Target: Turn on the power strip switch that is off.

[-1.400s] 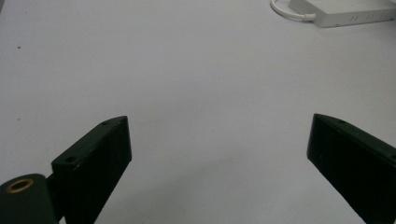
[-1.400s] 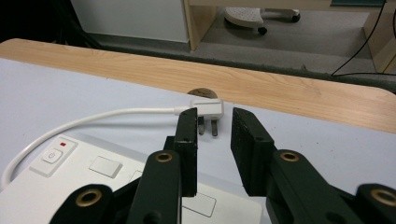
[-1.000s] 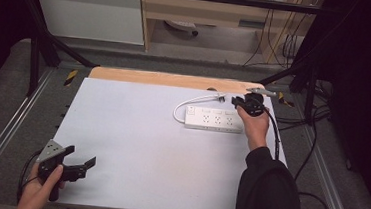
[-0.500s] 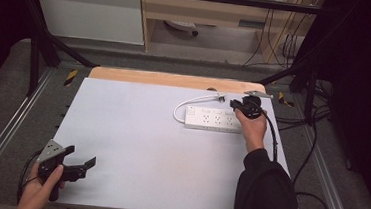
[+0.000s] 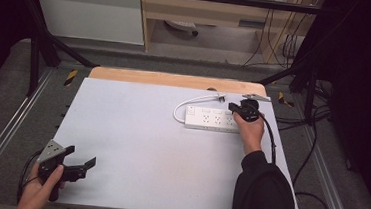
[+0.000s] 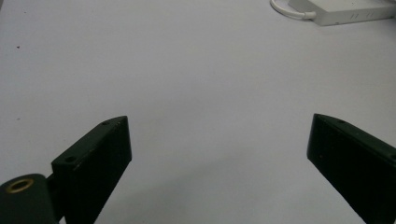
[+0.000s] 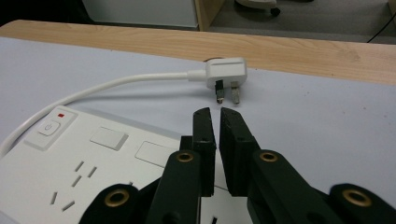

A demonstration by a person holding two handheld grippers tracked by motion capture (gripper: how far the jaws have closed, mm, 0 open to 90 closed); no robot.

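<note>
A white power strip (image 5: 212, 119) lies on the white table top at the right, with its white cable (image 5: 181, 106) looping round to a three-pin plug (image 5: 218, 94) that lies loose behind it. My right gripper (image 5: 232, 107) hovers over the strip's right end. In the right gripper view its jaws (image 7: 215, 114) stand shut with nothing between them, just above the strip (image 7: 79, 154), with the plug (image 7: 226, 72) a little beyond the tips. My left gripper (image 5: 81, 159) rests open at the near left corner. Its tips (image 6: 219, 126) are wide apart over bare table, with the strip (image 6: 341, 9) far off.
A wooden board (image 5: 175, 79) borders the table's far edge. Metal frame rails (image 5: 10, 136) run along both sides. Black cables (image 5: 312, 194) lie on the floor at the right, and the right gripper's own cable (image 5: 272, 139) trails past the person's sleeve.
My right gripper has drifted slightly nearer and left, over the power strip's right end. The left gripper has stayed put.
</note>
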